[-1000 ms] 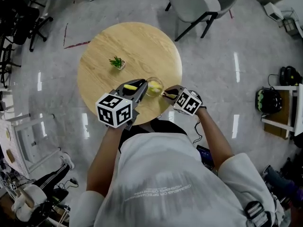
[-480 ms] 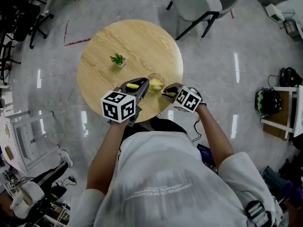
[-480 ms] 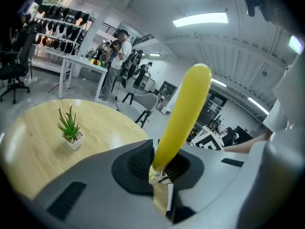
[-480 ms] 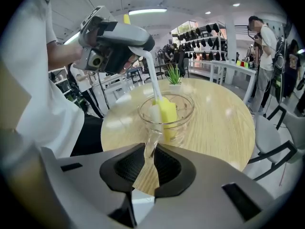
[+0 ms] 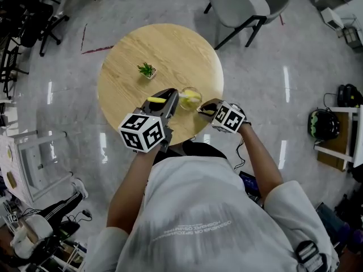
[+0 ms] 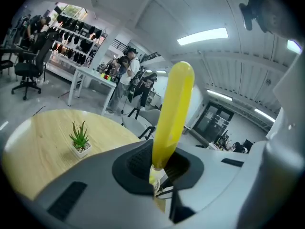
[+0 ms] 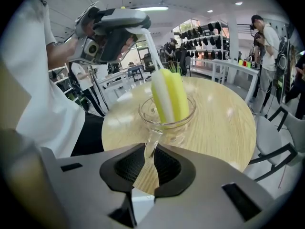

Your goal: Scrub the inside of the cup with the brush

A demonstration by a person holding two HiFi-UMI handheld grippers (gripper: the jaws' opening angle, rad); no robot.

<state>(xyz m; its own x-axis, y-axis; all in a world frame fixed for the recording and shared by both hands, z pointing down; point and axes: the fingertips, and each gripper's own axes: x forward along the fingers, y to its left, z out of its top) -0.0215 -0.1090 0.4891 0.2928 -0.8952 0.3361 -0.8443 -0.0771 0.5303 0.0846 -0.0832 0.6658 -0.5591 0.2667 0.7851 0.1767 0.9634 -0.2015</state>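
Cup [image 7: 167,123] handle pinched in right gripper [image 7: 147,168], yellow brush [image 7: 169,99] standing inside

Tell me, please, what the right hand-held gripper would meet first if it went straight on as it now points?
The cup: the right hand-held gripper grips its handle, so the glass wall, with the brush inside, lies directly ahead.

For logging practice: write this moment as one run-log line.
left claw: shut on brush | right claw: shut on cup | brush: in cup
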